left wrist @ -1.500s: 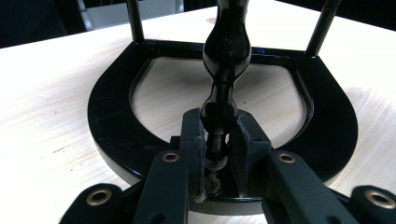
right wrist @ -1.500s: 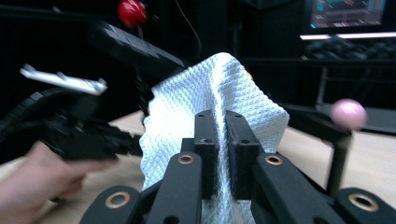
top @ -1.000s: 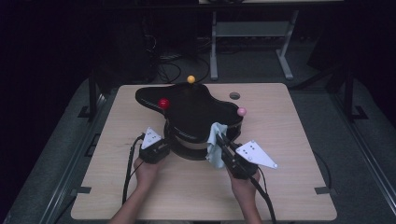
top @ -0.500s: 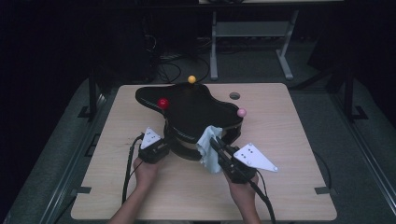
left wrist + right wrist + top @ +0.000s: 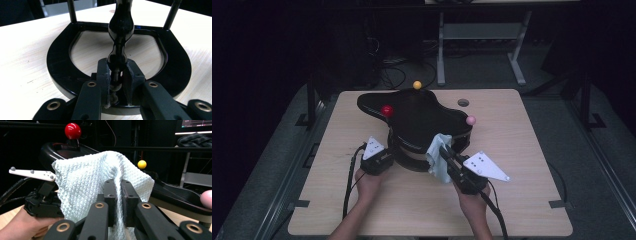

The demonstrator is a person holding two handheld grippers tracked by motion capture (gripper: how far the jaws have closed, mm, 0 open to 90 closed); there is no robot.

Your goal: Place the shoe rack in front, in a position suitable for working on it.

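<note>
Meanwhile, a glossy black stand (image 5: 422, 120) is being steadied and wiped near the middle of a pale wooden table (image 5: 522, 150). Its irregular, lobed top is being carried on slim black posts above a horseshoe-shaped base (image 5: 60, 65), and three small balls are being shown at its edges: a red ball (image 5: 386, 110), a yellow ball (image 5: 417, 85) and a pink ball (image 5: 470, 120). One turned, bulbous black post (image 5: 119, 40) is being pinched low down by the left gripper (image 5: 117, 75), whose jaws are being pressed against it on both sides, just above the base rim. A white waffle-weave cloth (image 5: 97, 187) is being clamped by the right gripper (image 5: 118, 195), its jaws drawn close together on the bunched fabric. In the high view, the cloth (image 5: 439, 157) is being held against the near right edge of the stand's top, draping down toward the table. Both grippers are being held by a person's hands entering from the near edge of the table.
</note>
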